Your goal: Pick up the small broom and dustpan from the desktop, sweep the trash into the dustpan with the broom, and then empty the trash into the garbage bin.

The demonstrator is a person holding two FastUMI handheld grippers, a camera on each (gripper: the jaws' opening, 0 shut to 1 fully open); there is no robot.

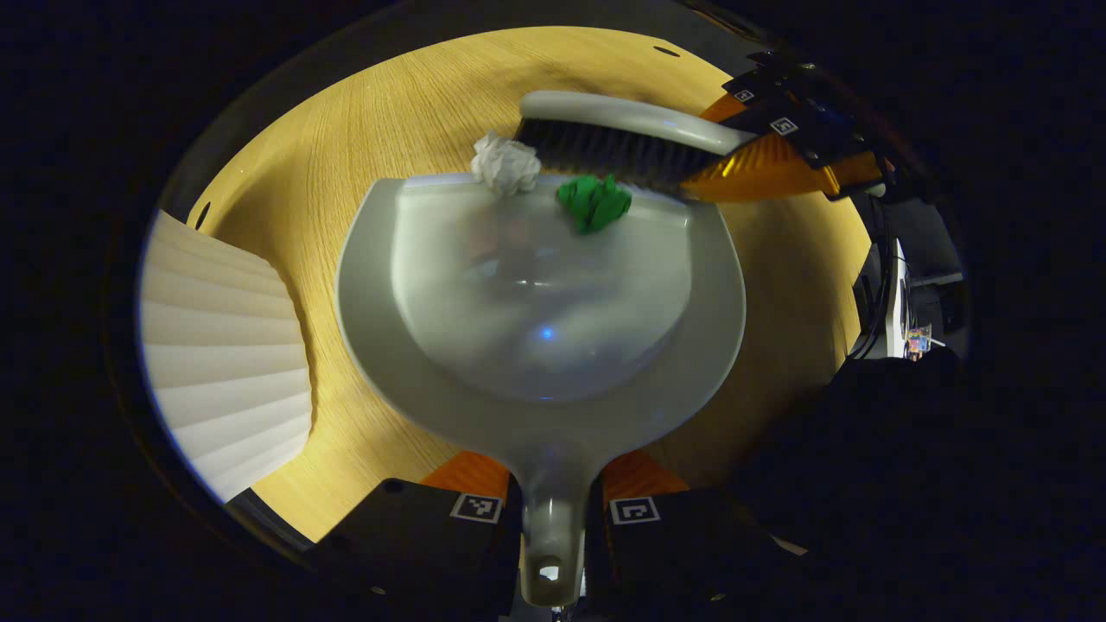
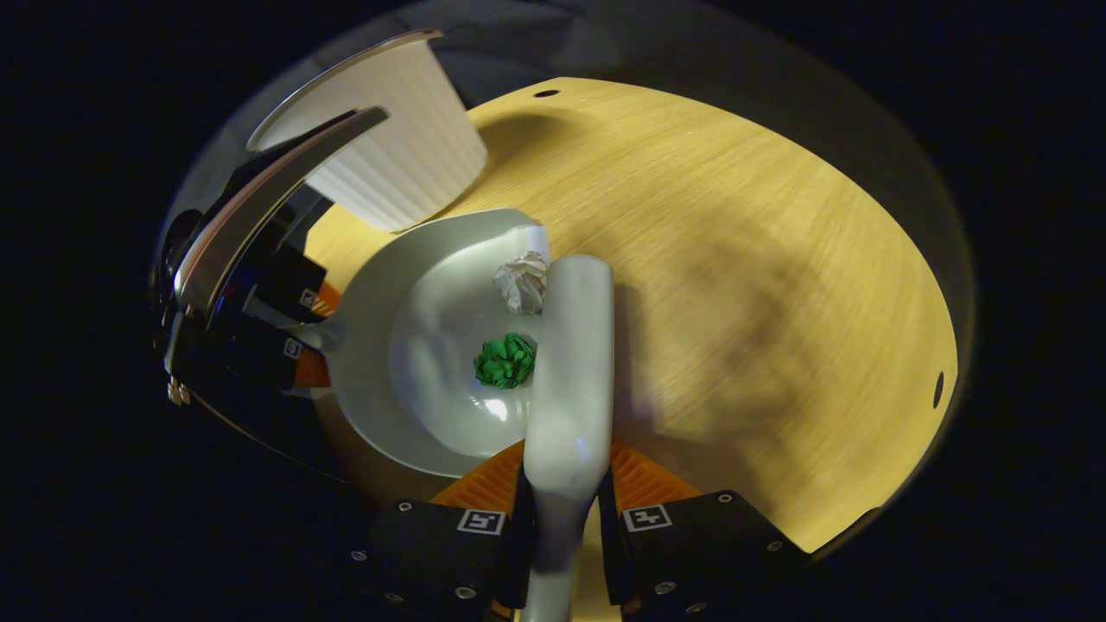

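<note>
**Sweeping paper balls at the dustpan lip**

Gripping the dustpan (image 1: 540,328) by its stubby handle, the left gripper (image 1: 553,510) has both fingers pressed to it. The right gripper (image 2: 566,510) clamps the broom (image 2: 568,371) handle the same way. Dustpan: pale grey, glossy plastic, rounded scoop, lying on the wooden desktop (image 2: 734,259). Broom: smooth pale back, dark bristles, set along the pan's front lip. A green crumpled ball (image 1: 594,202) lies just inside the lip; a white crumpled ball (image 1: 505,164) sits on the lip, touching the bristles. A white ribbed garbage bin (image 1: 225,345) stands beside the pan.
</note>
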